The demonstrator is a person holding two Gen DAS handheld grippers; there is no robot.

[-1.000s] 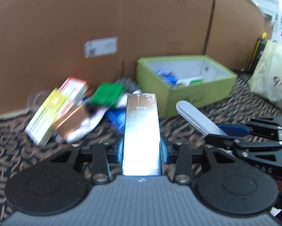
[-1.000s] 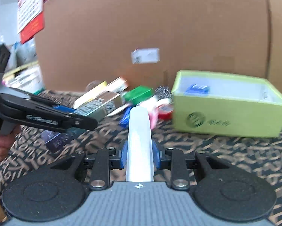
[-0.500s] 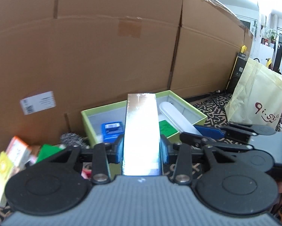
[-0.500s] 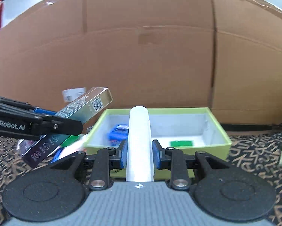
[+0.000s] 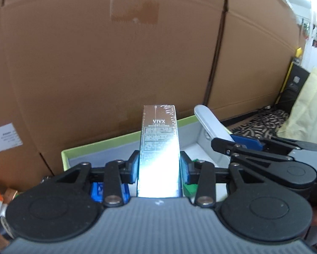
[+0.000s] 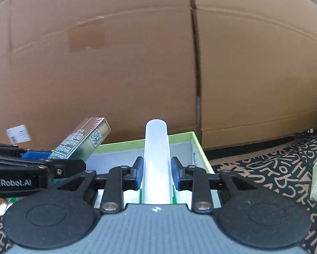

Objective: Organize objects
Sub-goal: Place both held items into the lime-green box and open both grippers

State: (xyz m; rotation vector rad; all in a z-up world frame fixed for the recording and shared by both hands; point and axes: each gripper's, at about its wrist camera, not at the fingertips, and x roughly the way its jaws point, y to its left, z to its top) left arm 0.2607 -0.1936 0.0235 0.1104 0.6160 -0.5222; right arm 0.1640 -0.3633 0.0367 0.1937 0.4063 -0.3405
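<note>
while the left gripper (image 5: 159, 169) clamps a box (image 5: 159, 148) lettered "vivx".

The VIVX carton (image 5: 159, 148) was glossy cardboard under shiny film. The tube (image 6: 157, 158) was smooth, matt, translucent white plastic. The green box (image 6: 197, 146) looked like matt card, the wall (image 5: 95, 63) plain corrugated cardboard.

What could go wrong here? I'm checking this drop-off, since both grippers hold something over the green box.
1. The left gripper and right gripper sit close together above the green box; they could bump.
2. The VIVX carton and white tube both stick far forward, so either might catch the box rim or the cardboard wall behind.
</note>
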